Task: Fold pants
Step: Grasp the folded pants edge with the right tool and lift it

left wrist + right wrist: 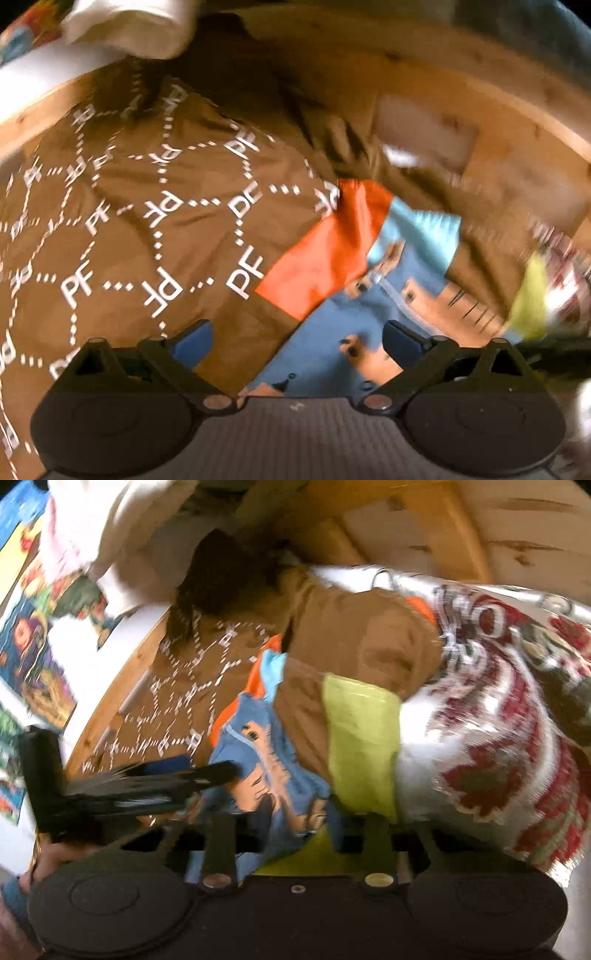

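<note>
Cloth everywhere, so take it from the left of the left wrist view. A brown fabric lies smooth and slightly creased, printed with white dotted hexagons and the letters PF. Above it sits a soft white folded cloth, blurred. Wooden boards, knotty and pale, run behind.

The left gripper hangs with its jaws wide apart, blue pads showing and nothing between them. Just ahead lie the pants: blue knit with an orange-and-black print, an orange panel and a light blue panel at the far end. They rest on the brown fabric, right in front of those parted jaws. Far right, a strip of yellow-green cloth smears in the blur.

Over to the right wrist view. At far left is a bright, many-coloured printed sheet, and a hand holds the black frame of the other gripper low down. In the middle, the right gripper has its jaws drawn close and clamped on a bunched fold of the blue pants. The yellow-green cloth lies flat and rectangular just beside them, against a plain brown garment. On the right is a white woven textile with a coarse dark-red pattern, heaped and rumpled.
</note>
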`<state>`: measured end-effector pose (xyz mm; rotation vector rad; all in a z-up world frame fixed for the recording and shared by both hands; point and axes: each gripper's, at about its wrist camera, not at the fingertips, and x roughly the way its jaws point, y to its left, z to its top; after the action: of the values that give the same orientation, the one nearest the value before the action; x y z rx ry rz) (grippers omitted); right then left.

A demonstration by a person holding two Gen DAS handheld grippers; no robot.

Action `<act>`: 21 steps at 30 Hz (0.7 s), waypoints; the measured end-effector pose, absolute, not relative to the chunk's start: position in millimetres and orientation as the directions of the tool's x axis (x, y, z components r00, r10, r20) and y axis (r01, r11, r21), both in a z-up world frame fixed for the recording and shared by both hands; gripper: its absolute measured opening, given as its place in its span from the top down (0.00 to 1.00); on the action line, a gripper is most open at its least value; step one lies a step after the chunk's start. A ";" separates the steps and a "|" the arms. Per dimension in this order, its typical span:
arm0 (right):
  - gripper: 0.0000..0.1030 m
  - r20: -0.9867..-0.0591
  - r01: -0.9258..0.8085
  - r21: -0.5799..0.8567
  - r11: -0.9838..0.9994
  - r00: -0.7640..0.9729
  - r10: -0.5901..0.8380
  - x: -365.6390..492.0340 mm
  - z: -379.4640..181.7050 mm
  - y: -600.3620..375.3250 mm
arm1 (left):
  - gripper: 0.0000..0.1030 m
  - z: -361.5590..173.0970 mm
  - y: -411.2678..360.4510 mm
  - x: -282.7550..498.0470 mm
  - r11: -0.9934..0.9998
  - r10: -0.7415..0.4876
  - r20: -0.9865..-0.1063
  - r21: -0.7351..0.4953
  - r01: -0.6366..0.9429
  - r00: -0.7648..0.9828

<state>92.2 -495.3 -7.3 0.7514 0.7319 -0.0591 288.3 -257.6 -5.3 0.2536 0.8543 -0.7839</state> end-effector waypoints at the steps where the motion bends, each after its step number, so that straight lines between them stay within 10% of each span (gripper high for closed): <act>1: 0.83 -0.623 0.308 0.597 0.741 0.759 0.187 89.6 -7.7 -495.5 | 0.12 2.0 -253.4 289.0 0.709 -0.528 -0.757 -0.143 0.690 0.385; 5: 0.86 -0.590 0.199 0.418 0.886 0.802 0.098 81.7 4.0 -470.7 | 0.27 18.4 -248.9 291.1 0.747 -0.506 -0.813 -0.245 0.619 0.289; 11: 0.87 -0.508 -0.064 -0.085 0.994 0.861 0.012 72.1 17.2 -396.3 | 0.20 38.9 -251.2 293.2 0.701 -0.601 -0.785 -0.427 0.571 0.151; 21: 0.87 -0.482 -0.181 -0.357 0.917 0.876 -0.015 60.8 6.0 -356.1 | 0.15 34.0 -316.5 280.9 0.741 -0.422 -0.891 -0.233 0.630 0.167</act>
<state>60.8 -356.1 6.0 -0.4059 0.4991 0.0890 280.9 -316.5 34.0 0.2081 1.1863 -0.7558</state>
